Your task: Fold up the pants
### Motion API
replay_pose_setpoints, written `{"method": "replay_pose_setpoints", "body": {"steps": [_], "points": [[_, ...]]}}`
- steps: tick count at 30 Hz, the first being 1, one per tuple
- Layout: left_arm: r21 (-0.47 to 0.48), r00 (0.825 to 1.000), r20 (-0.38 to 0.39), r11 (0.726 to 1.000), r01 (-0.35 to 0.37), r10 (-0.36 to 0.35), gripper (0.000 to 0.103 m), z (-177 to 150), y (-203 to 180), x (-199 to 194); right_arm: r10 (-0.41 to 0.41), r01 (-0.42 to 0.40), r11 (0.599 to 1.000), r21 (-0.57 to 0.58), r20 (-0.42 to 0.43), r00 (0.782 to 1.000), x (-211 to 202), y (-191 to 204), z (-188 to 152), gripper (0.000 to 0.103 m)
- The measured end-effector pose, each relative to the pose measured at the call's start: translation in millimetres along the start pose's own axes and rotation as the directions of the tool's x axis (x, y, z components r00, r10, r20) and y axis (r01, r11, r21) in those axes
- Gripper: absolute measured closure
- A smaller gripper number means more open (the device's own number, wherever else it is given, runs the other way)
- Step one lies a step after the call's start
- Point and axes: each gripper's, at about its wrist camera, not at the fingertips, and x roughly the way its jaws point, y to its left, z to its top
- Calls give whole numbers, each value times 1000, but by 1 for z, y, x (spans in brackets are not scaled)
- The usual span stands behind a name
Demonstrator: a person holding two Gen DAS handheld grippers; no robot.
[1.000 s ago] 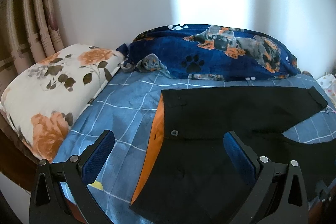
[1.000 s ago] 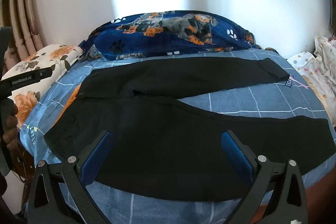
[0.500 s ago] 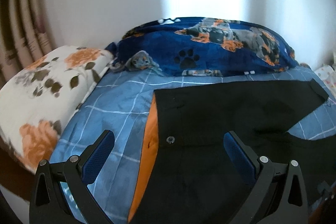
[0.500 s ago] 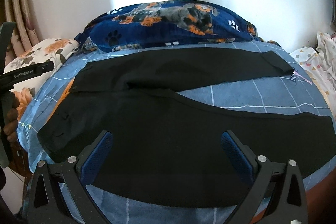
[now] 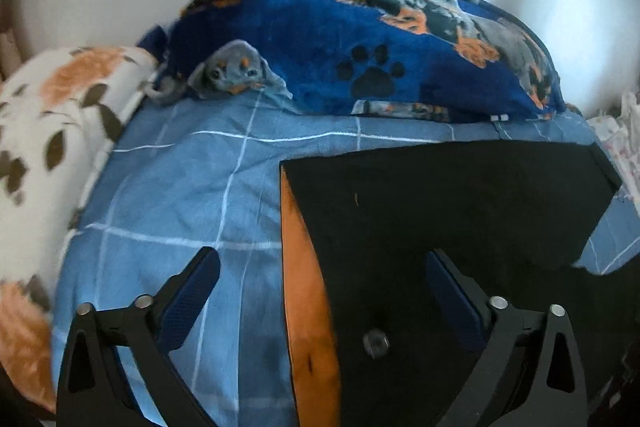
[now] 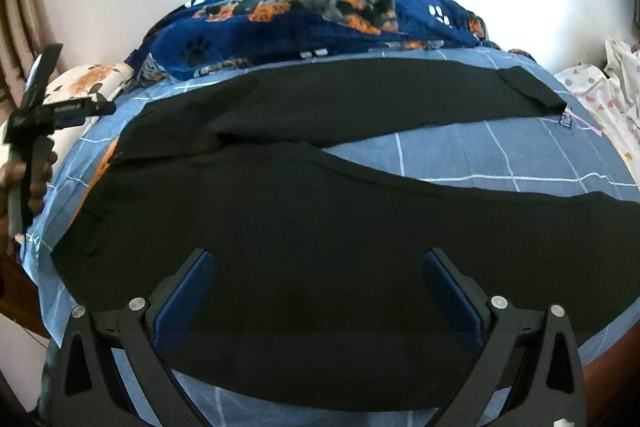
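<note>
Pants (image 6: 304,247) lie flat across the blue checked bed sheet (image 5: 192,195), black, soft and floppy. My left fingers (image 5: 188,295) are closing around the orange-lined waistband (image 5: 304,307) edge, not yet pinching; right gripper (image 6: 316,291) hangs wide, empty, above the near leg.

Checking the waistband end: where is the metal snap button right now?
Left wrist view, bottom centre: the snap button sits on the black pants, just right of their orange lining.

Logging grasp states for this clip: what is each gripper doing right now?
Left gripper: closing, holding nothing, above the pants waistband.
Right gripper: open, empty, over the pants.
</note>
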Motion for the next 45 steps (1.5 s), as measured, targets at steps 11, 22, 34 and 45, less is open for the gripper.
{"method": "replay_pose_setpoints", "body": {"steps": [11,22,34,45], "points": [[-153,969,-141,972,180,-201,47,38,51,92,-26,27,999,30,-49,998,22,-12,0,0],[-83,959,-140,969,235,-244,54,52,40,107,-28,31,999,32,-78,997,34,-12,2,0],[-245,937,-94,920,305,-335,78,47,80,113,-18,21,999,32,-91,996,38,-9,4,0],[-226,890,-140,889,398,-434,70,56,70,122,3,1,999,42,-104,995,47,-9,5,0]]}}
